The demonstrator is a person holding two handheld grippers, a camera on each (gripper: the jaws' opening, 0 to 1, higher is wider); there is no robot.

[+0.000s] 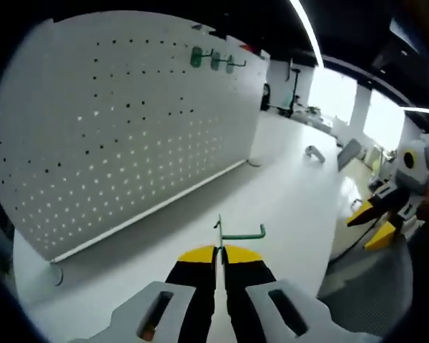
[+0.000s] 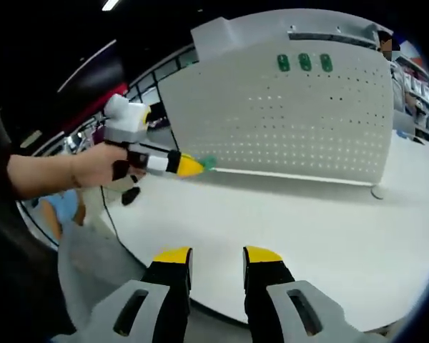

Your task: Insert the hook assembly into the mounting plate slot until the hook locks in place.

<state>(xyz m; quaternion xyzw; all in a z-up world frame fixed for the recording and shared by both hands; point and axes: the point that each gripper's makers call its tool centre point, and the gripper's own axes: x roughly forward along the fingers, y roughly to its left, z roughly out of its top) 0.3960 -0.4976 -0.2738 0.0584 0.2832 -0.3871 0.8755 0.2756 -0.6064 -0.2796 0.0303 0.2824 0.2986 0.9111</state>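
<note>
Hook assembly, a thin green wire hook on a small metal backing (image 1: 237, 233), sits pinched in the closed left hand-held gripper (image 1: 219, 251), held above the white desk (image 1: 286, 186) and well short of the white perforated mounting plate (image 1: 129, 121). Insertion seems not yet begun. Three green hooks (image 2: 304, 63) already hang near the plate's top edge. The right hand-held gripper (image 2: 216, 259) hangs open and empty by the desk's near edge. Open desk lies between hook and plate.
</note>
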